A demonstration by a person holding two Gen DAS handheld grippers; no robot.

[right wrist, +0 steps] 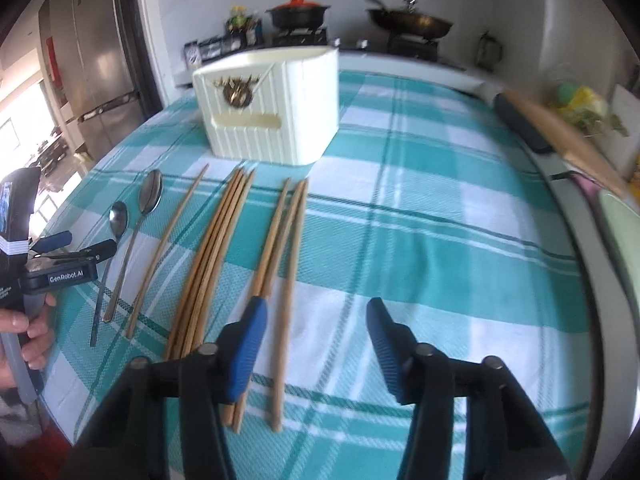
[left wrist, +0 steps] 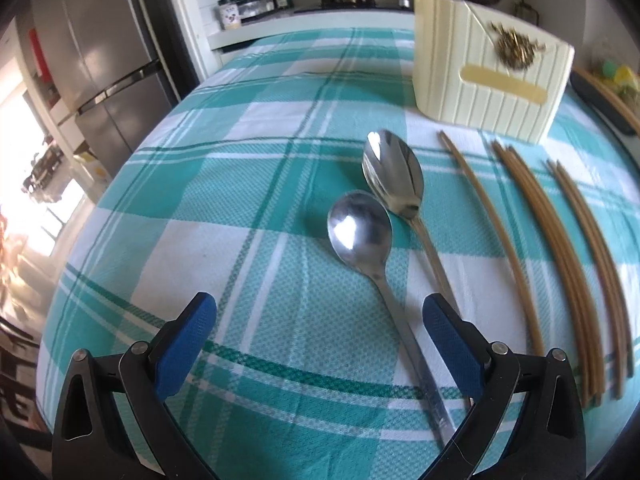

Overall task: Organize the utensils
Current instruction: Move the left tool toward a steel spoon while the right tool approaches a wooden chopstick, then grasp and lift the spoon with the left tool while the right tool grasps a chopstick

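Observation:
Two steel spoons lie side by side on the teal checked tablecloth (left wrist: 248, 208): the nearer spoon (left wrist: 358, 228) and the farther spoon (left wrist: 394, 178). My left gripper (left wrist: 320, 308) hangs open above their handles, with the nearer spoon's handle running between its blue pads. Several wooden chopsticks (left wrist: 560, 248) lie to the right. A cream ribbed utensil holder (left wrist: 480, 72) stands behind them. In the right wrist view my right gripper (right wrist: 316, 312) is open low over the chopsticks (right wrist: 280, 240); one stick lies between its fingers, untouched. The holder (right wrist: 272, 108) and both spoons (right wrist: 118, 220) show there too.
A hand holds the left gripper (right wrist: 82, 244) at the table's left edge. A dark case and a wooden roller (right wrist: 560, 132) lie at the right edge beside a green plate (right wrist: 624, 232). Behind the table are a stove with pans (right wrist: 408, 24) and a steel fridge (left wrist: 112, 72).

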